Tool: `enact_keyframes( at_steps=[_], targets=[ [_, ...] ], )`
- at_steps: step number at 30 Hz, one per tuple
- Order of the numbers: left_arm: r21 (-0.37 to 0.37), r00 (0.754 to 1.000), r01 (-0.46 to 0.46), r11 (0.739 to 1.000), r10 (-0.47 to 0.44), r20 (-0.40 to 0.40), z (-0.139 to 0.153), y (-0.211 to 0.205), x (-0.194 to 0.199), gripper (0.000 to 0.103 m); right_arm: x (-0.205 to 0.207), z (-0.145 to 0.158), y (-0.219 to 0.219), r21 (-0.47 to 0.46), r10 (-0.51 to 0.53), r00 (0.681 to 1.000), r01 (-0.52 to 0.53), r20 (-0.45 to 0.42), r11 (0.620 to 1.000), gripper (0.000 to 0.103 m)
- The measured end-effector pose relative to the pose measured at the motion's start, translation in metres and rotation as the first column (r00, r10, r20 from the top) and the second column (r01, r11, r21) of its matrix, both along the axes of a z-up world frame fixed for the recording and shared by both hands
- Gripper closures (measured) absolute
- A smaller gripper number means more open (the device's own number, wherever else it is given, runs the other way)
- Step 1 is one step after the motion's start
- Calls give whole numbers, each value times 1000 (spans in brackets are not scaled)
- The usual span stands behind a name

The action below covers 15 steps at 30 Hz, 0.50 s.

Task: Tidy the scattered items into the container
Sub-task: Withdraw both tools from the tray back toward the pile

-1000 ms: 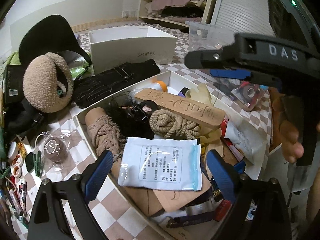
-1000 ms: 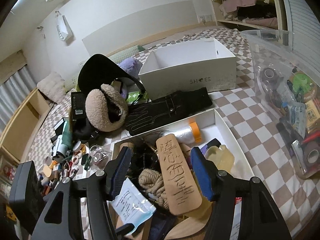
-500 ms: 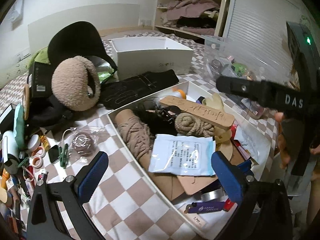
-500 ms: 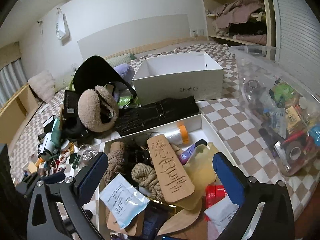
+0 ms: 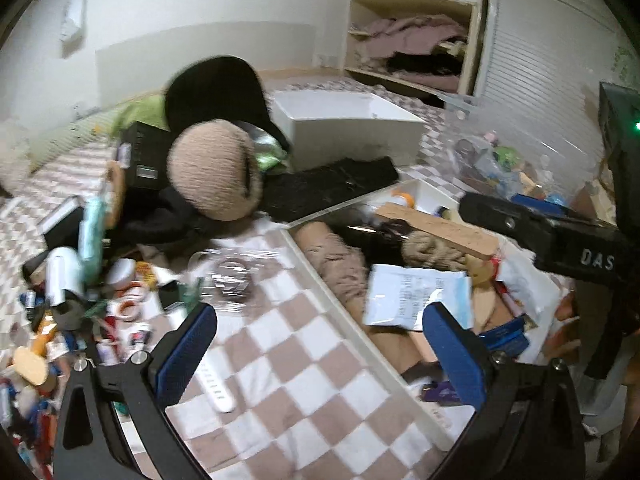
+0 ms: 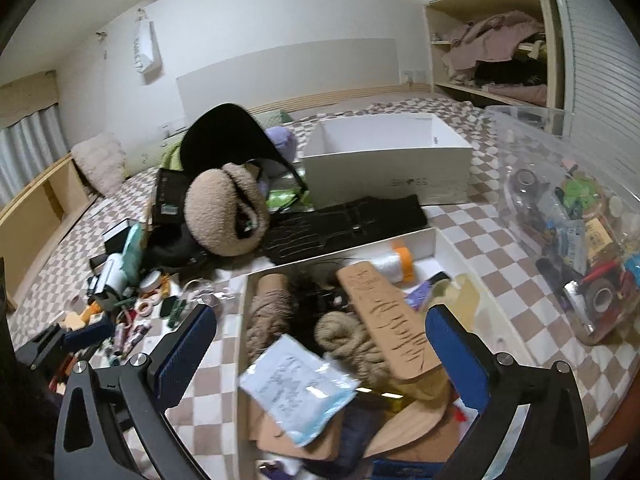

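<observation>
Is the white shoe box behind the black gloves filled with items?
No, in the right wrist view the white shoe box shows only bare inner walls, with nothing visible in it.

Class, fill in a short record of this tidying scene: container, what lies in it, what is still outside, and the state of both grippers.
container: white tray, crowded
in it: blue-edged packet, coiled rope, engraved wooden board
still outside: fluffy earmuffs, black gloves, small clutter, white strap
left gripper: open, empty
right gripper: open, empty, above tray
</observation>
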<state>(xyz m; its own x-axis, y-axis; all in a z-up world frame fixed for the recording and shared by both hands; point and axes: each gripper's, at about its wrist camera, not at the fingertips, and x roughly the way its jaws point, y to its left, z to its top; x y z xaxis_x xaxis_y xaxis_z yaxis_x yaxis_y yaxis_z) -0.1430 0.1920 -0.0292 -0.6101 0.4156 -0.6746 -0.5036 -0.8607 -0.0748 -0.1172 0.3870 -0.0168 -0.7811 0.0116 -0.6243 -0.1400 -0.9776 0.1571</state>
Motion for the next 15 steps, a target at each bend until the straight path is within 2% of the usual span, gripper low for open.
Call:
enact_keyframes(
  at_steps=[3,15],
  targets=[
    [5,999,-37,999,37,-15,4,-20,3,0,2,2,-14,9,16,1000,-16,-15,1000,0],
    [16,985,-170,985,170,-12,1,-100,12,0,6,5,-69,-57,106,993,-109,-53,992,0]
  ],
)
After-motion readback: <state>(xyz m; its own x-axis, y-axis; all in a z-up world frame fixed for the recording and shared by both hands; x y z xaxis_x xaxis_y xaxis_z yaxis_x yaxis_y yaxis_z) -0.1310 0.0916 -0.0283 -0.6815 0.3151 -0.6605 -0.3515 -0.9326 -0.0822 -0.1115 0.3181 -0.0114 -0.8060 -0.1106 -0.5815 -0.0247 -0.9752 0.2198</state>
